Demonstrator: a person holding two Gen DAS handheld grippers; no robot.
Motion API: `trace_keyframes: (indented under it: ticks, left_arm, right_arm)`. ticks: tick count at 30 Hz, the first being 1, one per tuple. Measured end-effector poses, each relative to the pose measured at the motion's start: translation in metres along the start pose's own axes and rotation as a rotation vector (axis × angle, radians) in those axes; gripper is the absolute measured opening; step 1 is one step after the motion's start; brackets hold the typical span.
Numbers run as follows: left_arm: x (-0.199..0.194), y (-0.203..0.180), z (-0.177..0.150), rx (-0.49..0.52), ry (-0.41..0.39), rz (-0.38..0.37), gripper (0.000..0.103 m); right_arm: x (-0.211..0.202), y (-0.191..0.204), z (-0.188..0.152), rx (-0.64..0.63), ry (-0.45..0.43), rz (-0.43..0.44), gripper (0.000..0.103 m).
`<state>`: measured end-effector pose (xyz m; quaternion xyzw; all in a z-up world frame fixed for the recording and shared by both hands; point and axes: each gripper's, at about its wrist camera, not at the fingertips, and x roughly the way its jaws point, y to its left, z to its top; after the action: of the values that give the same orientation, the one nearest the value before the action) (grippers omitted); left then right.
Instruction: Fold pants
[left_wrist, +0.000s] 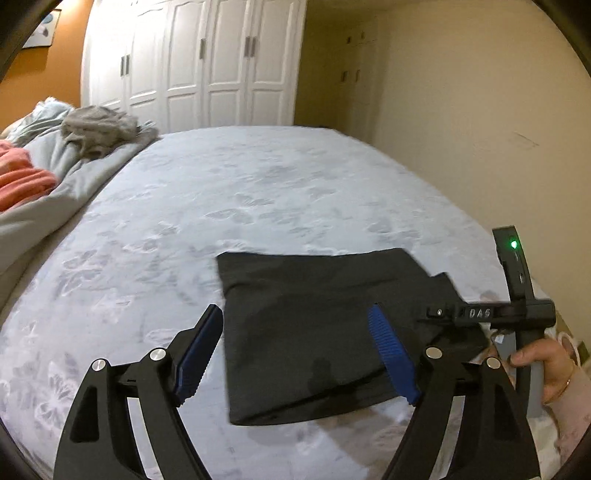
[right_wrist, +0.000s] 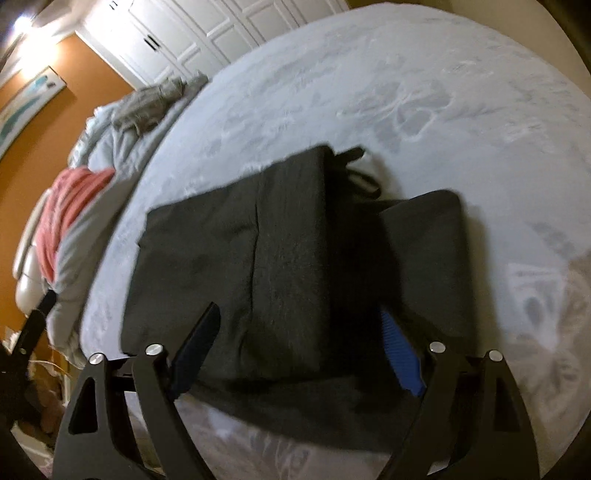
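The black pants (left_wrist: 314, 332) lie folded into a compact rectangle on the pale floral bed (left_wrist: 258, 192). My left gripper (left_wrist: 295, 354) is open and empty, held just above the pants' near left part. The right gripper's body (left_wrist: 517, 314) shows at the right edge, held by a hand. In the right wrist view the pants (right_wrist: 288, 258) fill the middle, with a loose strap poking out at the far edge. My right gripper (right_wrist: 299, 354) is open and empty over the pants' near edge.
A heap of grey bedding (left_wrist: 92, 136) and a coral cloth (left_wrist: 22, 177) lie at the bed's left side. White wardrobe doors (left_wrist: 207, 59) stand behind the bed. A beige wall (left_wrist: 480, 110) runs along the right.
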<state>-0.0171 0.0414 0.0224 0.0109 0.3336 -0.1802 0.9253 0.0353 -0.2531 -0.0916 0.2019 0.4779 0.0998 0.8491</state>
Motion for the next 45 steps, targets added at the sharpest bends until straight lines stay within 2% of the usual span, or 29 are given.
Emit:
trace_keyframes:
  ticks: [2, 3, 4, 6, 9, 11, 12, 13, 14, 16, 17, 19, 20, 22, 24, 26, 27, 29, 31, 32, 33, 36, 38, 40, 41, 42, 44, 45]
  left_arm:
    - [0.003, 0.011, 0.002, -0.04, 0.013, -0.011, 0.078]
    - [0.003, 0.02, 0.005, -0.075, 0.018, -0.022, 0.078]
    - [0.005, 0.027, 0.007, -0.101, 0.02, -0.027, 0.078]
    - [0.003, 0.042, 0.011, -0.161, 0.017, -0.026, 0.078]
    - [-0.006, 0.058, 0.018, -0.21, 0.006, -0.028, 0.078]
    - [-0.007, 0.062, 0.02, -0.223, -0.002, -0.027, 0.079]
    - [-0.005, 0.062, 0.019, -0.229, 0.007, -0.026, 0.079]
    - [-0.002, 0.062, 0.018, -0.229, 0.02, -0.029, 0.079]
    - [0.004, 0.059, 0.016, -0.229, 0.044, -0.031, 0.079]
    - [0.014, 0.052, 0.012, -0.214, 0.082, -0.033, 0.078]
    - [0.017, 0.047, 0.009, -0.195, 0.092, -0.03, 0.079]
    - [0.018, 0.036, 0.005, -0.155, 0.093, -0.021, 0.079]
    - [0.018, 0.032, 0.003, -0.134, 0.094, -0.015, 0.079]
    - [0.022, 0.023, -0.001, -0.099, 0.106, -0.015, 0.079]
    - [0.029, 0.017, -0.005, -0.086, 0.127, -0.016, 0.079]
    - [0.034, 0.013, -0.007, -0.08, 0.137, -0.01, 0.079]
    - [0.035, 0.012, -0.007, -0.076, 0.136, -0.006, 0.079]
    - [0.038, 0.009, -0.008, -0.059, 0.136, 0.006, 0.079]
    - [0.043, 0.008, -0.01, -0.043, 0.145, 0.022, 0.079]
    - [0.046, 0.008, -0.012, -0.04, 0.154, 0.029, 0.079]
    - [0.049, 0.009, -0.012, -0.043, 0.163, 0.034, 0.079]
    - [0.057, 0.01, -0.016, -0.044, 0.19, 0.035, 0.079]
    - [0.062, 0.008, -0.017, -0.029, 0.201, 0.042, 0.079]
    - [0.067, 0.004, -0.018, -0.016, 0.213, 0.046, 0.079]
    - [0.069, 0.003, -0.019, -0.013, 0.218, 0.046, 0.079]
    - [0.071, 0.001, -0.019, -0.012, 0.224, 0.046, 0.079]
    - [0.072, -0.004, -0.019, -0.007, 0.227, 0.042, 0.079]
    - [0.071, -0.006, -0.018, 0.001, 0.221, 0.044, 0.079]
  right_arm:
    - [0.009, 0.009, -0.002, -0.057, -0.006, -0.048, 0.055]
    - [0.01, 0.013, -0.002, -0.079, -0.006, -0.054, 0.042]
    - [0.009, 0.016, 0.0, -0.092, -0.005, -0.042, 0.041]
    - [-0.013, 0.031, 0.005, -0.123, -0.057, -0.033, 0.036]
    - [-0.082, 0.065, 0.012, -0.174, -0.185, 0.01, 0.027]
    - [-0.116, 0.079, 0.008, -0.216, -0.232, -0.025, 0.027]
    - [-0.122, 0.079, 0.001, -0.241, -0.242, -0.085, 0.031]
    - [-0.115, 0.072, -0.005, -0.245, -0.215, -0.128, 0.034]
    - [-0.091, 0.051, -0.012, -0.222, -0.128, -0.184, 0.039]
    - [-0.056, 0.014, -0.026, -0.133, -0.008, -0.293, 0.039]
    - [-0.049, 0.0, -0.032, -0.084, 0.011, -0.336, 0.041]
    - [-0.067, -0.011, -0.036, -0.009, -0.073, -0.245, 0.041]
    - [-0.078, -0.008, -0.029, 0.0, -0.118, -0.242, 0.041]
    - [-0.083, 0.002, -0.012, -0.042, -0.135, -0.246, 0.042]
    - [-0.075, 0.015, 0.013, -0.097, -0.127, -0.236, 0.07]
    - [-0.059, 0.016, 0.034, -0.137, -0.112, -0.255, 0.084]
    - [-0.043, 0.016, 0.049, -0.156, -0.093, -0.285, 0.084]
    - [-0.018, 0.011, 0.057, -0.164, -0.046, -0.331, 0.084]
    - [0.009, 0.006, 0.058, -0.172, 0.0, -0.301, 0.044]
    - [0.016, 0.006, 0.057, -0.17, 0.029, -0.253, 0.028]
    - [0.007, 0.009, 0.057, -0.168, 0.002, -0.253, 0.017]
    - [-0.039, 0.033, 0.053, -0.228, -0.125, -0.213, 0.015]
    - [-0.055, 0.033, 0.046, -0.238, -0.165, -0.231, 0.016]
    - [-0.034, 0.013, 0.038, -0.219, -0.106, -0.325, 0.024]
    - [-0.01, -0.003, 0.032, -0.214, -0.026, -0.394, 0.033]
    - [-0.004, -0.01, 0.03, -0.193, -0.019, -0.394, 0.036]
    - [-0.026, -0.004, 0.031, -0.147, -0.075, -0.355, 0.037]
    - [-0.039, 0.004, 0.031, -0.153, -0.118, -0.348, 0.046]
